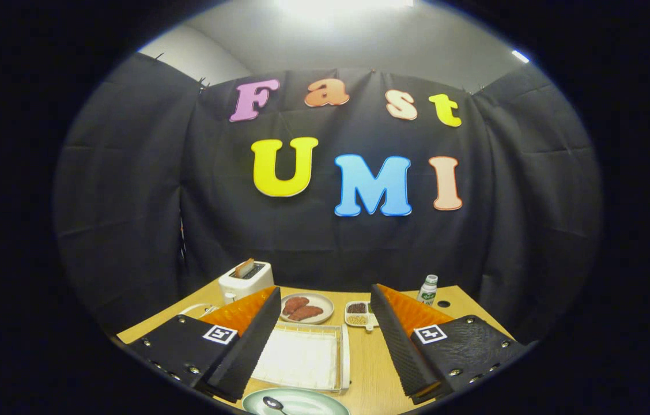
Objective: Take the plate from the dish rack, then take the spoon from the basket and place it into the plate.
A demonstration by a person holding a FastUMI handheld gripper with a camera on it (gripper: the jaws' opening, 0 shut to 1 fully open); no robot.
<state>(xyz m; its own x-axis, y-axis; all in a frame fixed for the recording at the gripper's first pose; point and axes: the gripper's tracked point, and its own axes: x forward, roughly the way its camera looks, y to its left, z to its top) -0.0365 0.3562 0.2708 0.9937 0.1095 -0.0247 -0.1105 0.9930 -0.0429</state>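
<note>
**Spoon lies in the plate; open gripper held above the table**

At the left of the frame, a white toaster [246,279] with a slice of bread in its slot stands at the far edge of the wooden table [368,369]. Moving right, a small plate of reddish food [306,307] sits beyond a white tray-like basket [305,357], then a small divided dish of seeds [358,314] and a bottle [428,290] at the right.

The gripper [328,340] is spread wide, its fingers well apart and holding nothing.

At the bottom centre, nearest the camera and between the fingers, sits the pale green plate [313,403], with the spoon [273,403] in it. The spoon's bowl points toward the upper left of the frame; its long axis seems to run down and right, though the handle is cut off, so this is uncertain.

Risk, as a judgement: lowering or swinging the open fingers could clip the plate's rim and tip the spoon out, since the plate lies close beneath them.
</note>
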